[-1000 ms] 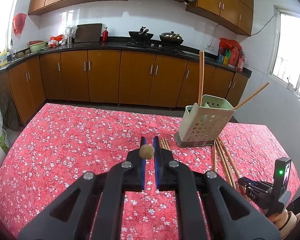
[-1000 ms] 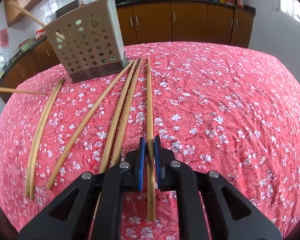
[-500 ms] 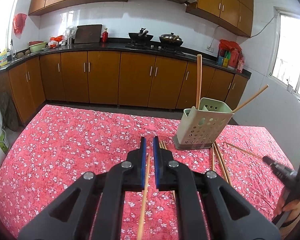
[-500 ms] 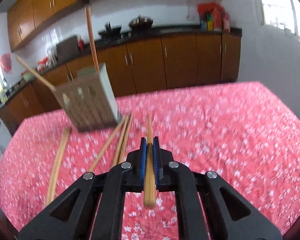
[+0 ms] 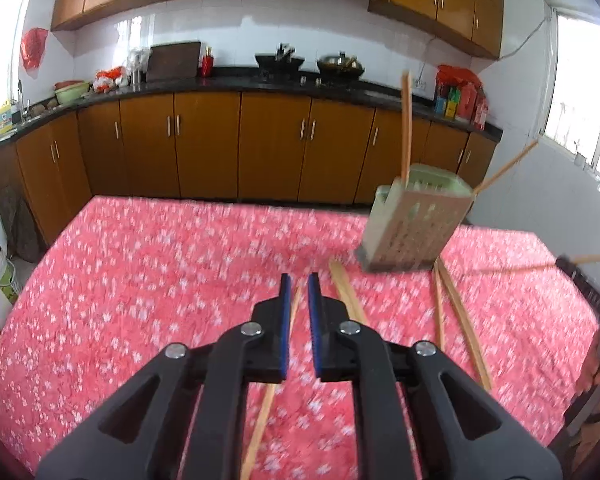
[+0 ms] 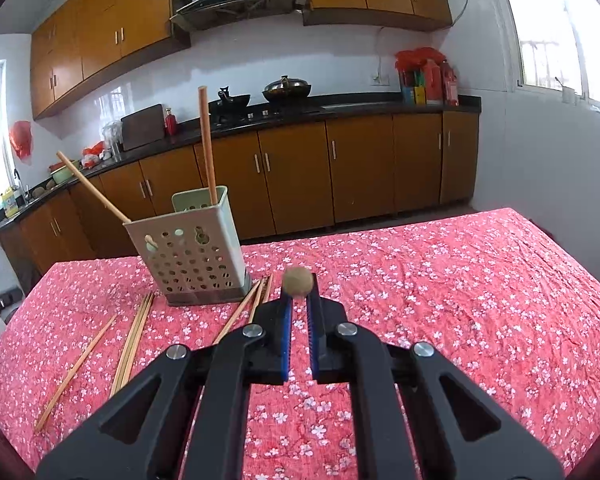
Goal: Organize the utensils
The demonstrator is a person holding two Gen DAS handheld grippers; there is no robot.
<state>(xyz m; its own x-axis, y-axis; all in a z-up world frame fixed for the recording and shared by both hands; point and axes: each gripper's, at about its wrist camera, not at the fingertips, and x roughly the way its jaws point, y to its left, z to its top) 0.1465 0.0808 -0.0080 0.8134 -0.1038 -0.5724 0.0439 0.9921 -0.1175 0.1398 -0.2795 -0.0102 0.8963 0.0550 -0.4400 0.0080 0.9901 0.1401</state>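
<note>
The right gripper point(image 6: 299, 294) pinches one chopstick point(image 6: 298, 281) end-on; it could swing or slip before reaching the holder point(image 6: 188, 250) near the desk's far edge. The left gripper point(image 5: 299, 292), fingers opening, is letting another chopstick point(image 5: 266, 396) drop to the desk.

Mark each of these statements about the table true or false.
1. The utensil holder has two chopsticks standing in it. True.
2. The right gripper is empty. False: it is shut on a chopstick, seen end-on.
3. Loose chopsticks lie on the floral tablecloth beside the holder. True.
4. The holder lies tipped on its side. False: it stands upright on its base.
</note>
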